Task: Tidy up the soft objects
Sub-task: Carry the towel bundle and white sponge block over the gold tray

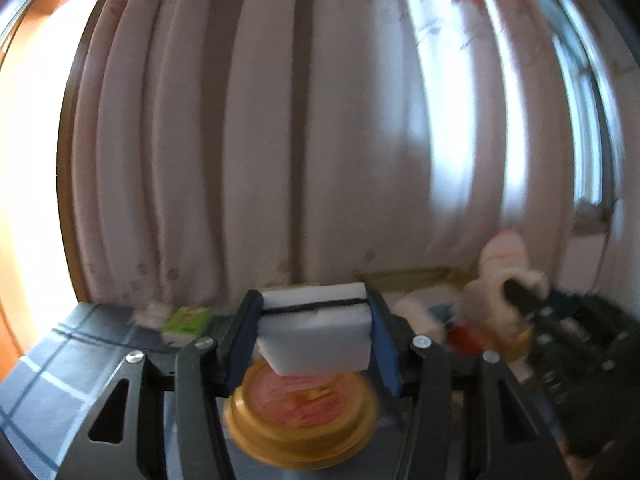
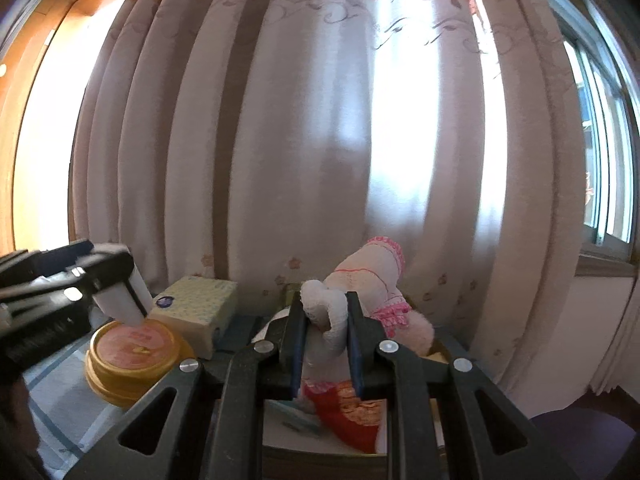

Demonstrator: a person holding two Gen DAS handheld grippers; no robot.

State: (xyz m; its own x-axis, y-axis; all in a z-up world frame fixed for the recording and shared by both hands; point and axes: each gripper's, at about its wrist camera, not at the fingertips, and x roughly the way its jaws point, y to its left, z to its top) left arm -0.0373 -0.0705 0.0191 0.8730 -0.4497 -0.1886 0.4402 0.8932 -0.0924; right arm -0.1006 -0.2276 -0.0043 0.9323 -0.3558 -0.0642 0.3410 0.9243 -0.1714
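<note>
My left gripper (image 1: 313, 298) is shut on a white foam sponge (image 1: 320, 340), its blue pads pressing both sides. The sponge hangs just above a round yellow tin with a pink lid (image 1: 300, 412). My right gripper (image 2: 326, 300) is shut on a limb of a white plush toy in a pink dress (image 2: 372, 276), held over an open box (image 2: 320, 460). The right wrist view shows the left gripper (image 2: 120, 280) with the sponge (image 2: 120, 304) at the left, over the tin (image 2: 132, 350). In the blurred left wrist view the right gripper (image 1: 520, 292) and the plush toy (image 1: 500, 264) sit at the right.
A pale green tissue pack (image 2: 200, 308) lies behind the tin on the blue plaid tablecloth (image 1: 60, 380). A red and gold cloth item (image 2: 348, 412) lies in the box. A pleated curtain (image 2: 320, 120) hangs close behind everything, with a window (image 2: 600, 140) at the right.
</note>
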